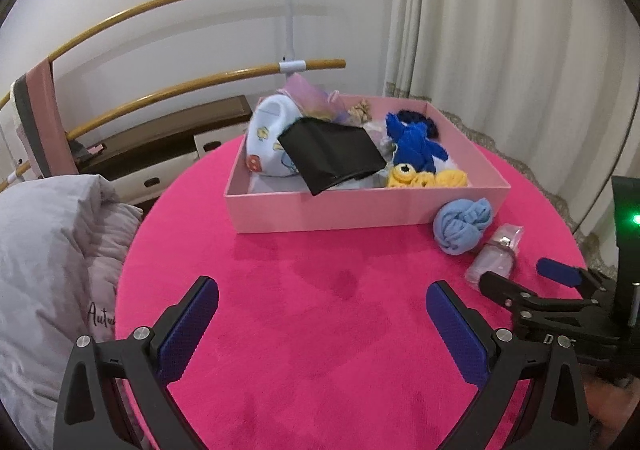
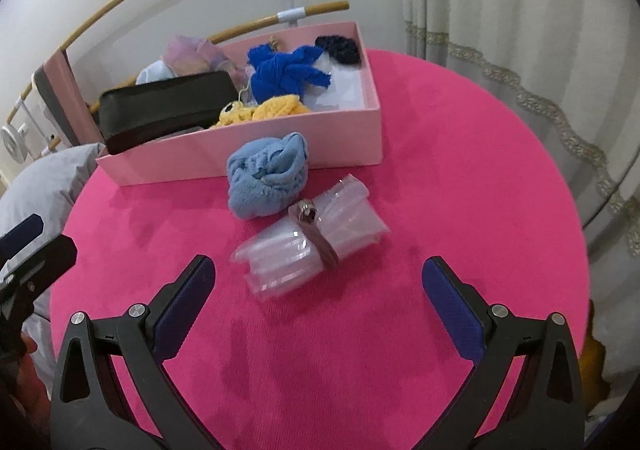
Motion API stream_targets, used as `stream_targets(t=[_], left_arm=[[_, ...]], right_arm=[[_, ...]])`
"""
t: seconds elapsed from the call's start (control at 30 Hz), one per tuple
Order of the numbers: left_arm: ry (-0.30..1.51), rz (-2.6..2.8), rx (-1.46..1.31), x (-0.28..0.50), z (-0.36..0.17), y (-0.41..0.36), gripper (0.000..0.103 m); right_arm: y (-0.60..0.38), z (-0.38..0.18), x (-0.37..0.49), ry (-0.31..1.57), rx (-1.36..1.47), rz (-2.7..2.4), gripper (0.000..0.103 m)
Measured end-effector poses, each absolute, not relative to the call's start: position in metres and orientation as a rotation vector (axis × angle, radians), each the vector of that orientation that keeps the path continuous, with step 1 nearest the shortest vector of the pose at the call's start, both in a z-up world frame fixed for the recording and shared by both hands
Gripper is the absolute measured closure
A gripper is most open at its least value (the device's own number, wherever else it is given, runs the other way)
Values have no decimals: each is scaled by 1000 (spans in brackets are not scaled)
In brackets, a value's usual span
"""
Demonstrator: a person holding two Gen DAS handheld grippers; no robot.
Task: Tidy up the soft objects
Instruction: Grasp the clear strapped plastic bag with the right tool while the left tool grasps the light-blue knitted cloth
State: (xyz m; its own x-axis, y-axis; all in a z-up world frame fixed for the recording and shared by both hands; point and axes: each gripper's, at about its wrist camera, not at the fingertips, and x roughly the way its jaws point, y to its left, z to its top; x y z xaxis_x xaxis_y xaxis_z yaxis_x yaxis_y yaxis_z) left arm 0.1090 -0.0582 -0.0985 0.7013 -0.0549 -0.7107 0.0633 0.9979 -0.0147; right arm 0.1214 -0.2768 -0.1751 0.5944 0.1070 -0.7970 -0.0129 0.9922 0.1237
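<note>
A pink box (image 1: 360, 209) (image 2: 280, 149) stands on the round pink table (image 1: 320, 330) (image 2: 440, 209). It holds a black pouch (image 1: 332, 155) (image 2: 168, 105), a blue yarn toy (image 1: 416, 141) (image 2: 284, 71), yellow crochet pieces (image 1: 424, 177) (image 2: 264, 109) and a pale printed item (image 1: 266, 141). A light blue balled cloth (image 1: 462, 223) (image 2: 268, 177) lies in front of the box. Beside it lies a rolled clear plastic bundle with a band (image 1: 496, 254) (image 2: 312, 246). My left gripper (image 1: 322, 314) is open and empty over bare table. My right gripper (image 2: 318, 290) (image 1: 532, 282) is open, just short of the plastic bundle.
A grey duvet (image 1: 52, 250) (image 2: 52, 177) lies left of the table. Wooden rails (image 1: 180, 1) and a brown drawer unit (image 1: 168, 153) stand behind, with curtains (image 1: 500, 49) (image 2: 520, 9) at the right. The table edge curves close on the right.
</note>
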Motion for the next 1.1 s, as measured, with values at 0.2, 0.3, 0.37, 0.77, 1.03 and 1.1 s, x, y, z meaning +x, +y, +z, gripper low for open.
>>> stream_targets(t=[0.2, 0.3, 0.37, 0.77, 1.03, 1.1], left_arm=[[819, -75, 9, 136, -116, -66, 0], [832, -88, 9, 146, -124, -73, 0], [838, -99, 12, 151, -127, -80, 0], [869, -175, 34, 183, -148, -130, 0], [894, -216, -20, 214, -164, -154, 0], [903, -197, -10, 222, -168, -156, 0]], right_arm=[[-276, -183, 136, 937, 79, 71, 11], [-279, -181, 137, 930, 71, 82, 26], [-282, -180, 136, 927, 75, 98, 27], [-339, -173, 125, 892, 141, -23, 27], [-362, -173, 123, 881, 215, -65, 27], [-368, -173, 121, 871, 238, -64, 27]])
